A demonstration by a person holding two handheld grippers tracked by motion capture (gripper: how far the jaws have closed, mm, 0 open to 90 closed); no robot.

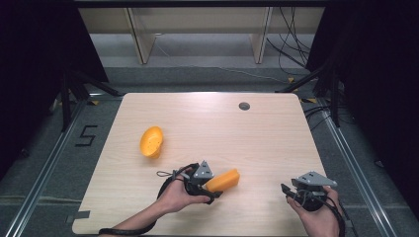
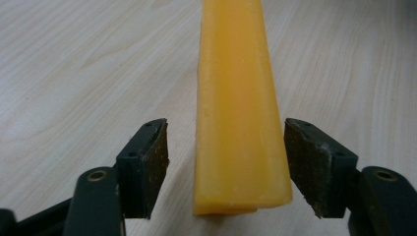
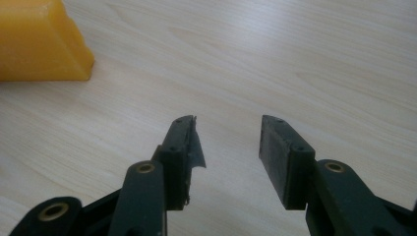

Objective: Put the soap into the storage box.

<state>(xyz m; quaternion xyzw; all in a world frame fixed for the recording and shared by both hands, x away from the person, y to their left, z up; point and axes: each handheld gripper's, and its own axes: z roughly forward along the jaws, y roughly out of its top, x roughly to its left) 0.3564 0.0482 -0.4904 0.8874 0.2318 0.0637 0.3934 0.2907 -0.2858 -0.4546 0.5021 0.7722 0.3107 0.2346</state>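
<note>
While the orange block [image 1: 223, 180] lies on the table [image 1: 257, 148] near your edge, you have only bracketed it: the grasp itself and any carrying are left. Your left tool [image 2: 226, 162] stands spread around its near end, one pad close beside it, neither clearly pressing. Your right tool [image 3: 228, 147] rests apart, spread and empty.

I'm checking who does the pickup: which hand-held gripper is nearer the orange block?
Left. The left hand-held gripper straddles the orange block, pads not yet pressing. The right hand-held gripper sits off to the block's right.
</note>
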